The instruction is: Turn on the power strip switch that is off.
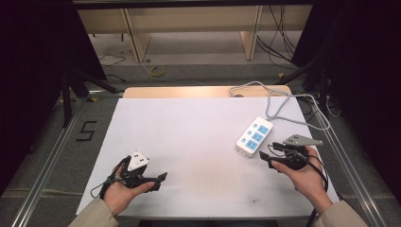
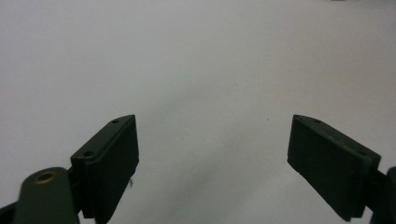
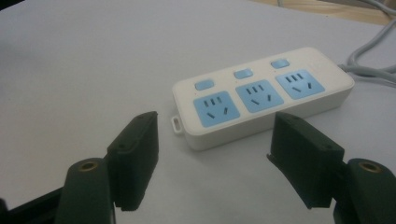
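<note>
A white power strip [image 1: 254, 136] with three blue sockets and three blue switches lies on the right side of the white table top [image 1: 198, 137]; its grey cable [image 1: 279, 101] loops off toward the far edge. My right gripper [image 1: 266, 153] is just short of the strip's near end, pointing at it. In the right gripper view the strip [image 3: 261, 93] lies flat just beyond the gripper [image 3: 215, 135], whose jaws stand wide apart with nothing between the pads. My left gripper [image 1: 160, 181] rests at the near left, open, and in its own view the gripper [image 2: 212, 140] faces bare white surface.
The table's wooden far edge [image 1: 189, 91] shows beyond the white sheet. Metal rails [image 1: 52, 156] run along both sides of the table. Loose cables [image 1: 279, 42] and wooden legs stand on the floor behind it.
</note>
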Demonstrator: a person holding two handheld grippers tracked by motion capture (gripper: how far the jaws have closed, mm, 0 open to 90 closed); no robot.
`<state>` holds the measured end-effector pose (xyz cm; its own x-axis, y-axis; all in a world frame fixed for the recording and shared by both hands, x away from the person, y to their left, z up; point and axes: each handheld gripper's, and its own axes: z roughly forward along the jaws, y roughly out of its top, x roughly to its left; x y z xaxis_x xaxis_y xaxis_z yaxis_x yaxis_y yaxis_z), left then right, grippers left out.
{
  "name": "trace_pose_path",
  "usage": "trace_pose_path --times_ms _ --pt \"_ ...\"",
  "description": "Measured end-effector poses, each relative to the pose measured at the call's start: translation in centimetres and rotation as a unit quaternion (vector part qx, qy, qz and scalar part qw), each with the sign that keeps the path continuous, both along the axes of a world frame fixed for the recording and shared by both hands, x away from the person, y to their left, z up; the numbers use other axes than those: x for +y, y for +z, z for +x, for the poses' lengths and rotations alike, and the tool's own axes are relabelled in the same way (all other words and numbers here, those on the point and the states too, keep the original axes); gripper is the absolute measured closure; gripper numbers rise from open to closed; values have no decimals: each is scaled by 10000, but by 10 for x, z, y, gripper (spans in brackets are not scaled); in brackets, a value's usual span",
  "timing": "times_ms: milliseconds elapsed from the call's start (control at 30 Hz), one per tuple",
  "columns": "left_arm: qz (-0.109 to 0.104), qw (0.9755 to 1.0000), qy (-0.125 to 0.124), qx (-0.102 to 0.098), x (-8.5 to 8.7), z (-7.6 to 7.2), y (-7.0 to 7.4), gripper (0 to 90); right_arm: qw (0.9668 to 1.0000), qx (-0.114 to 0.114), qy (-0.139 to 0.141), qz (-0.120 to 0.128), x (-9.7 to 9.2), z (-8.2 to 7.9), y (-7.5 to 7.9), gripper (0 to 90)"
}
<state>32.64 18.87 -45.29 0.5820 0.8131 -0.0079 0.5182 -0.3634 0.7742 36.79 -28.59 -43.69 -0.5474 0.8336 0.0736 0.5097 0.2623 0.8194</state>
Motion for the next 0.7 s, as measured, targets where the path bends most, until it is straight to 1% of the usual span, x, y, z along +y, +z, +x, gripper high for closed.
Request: trace_pose_path --times_ms 200,367,533,700 --pt "0 10000 -5 -10 0 -1 0 163 10000 -37 22 65 -7 -13 -3 311" --pt "13 10000 -20 -28 1 -1 1 163 9999 -58 30 108 -10 -21 -4 316" --pt "9 10000 -22 -25 1 0 1 163 9999 -38 4 128 -13 -27 -6 322" --pt "15 10000 -28 -25 0 -1 0 162 9999 -73 -22 145 -16 -30 -5 322"
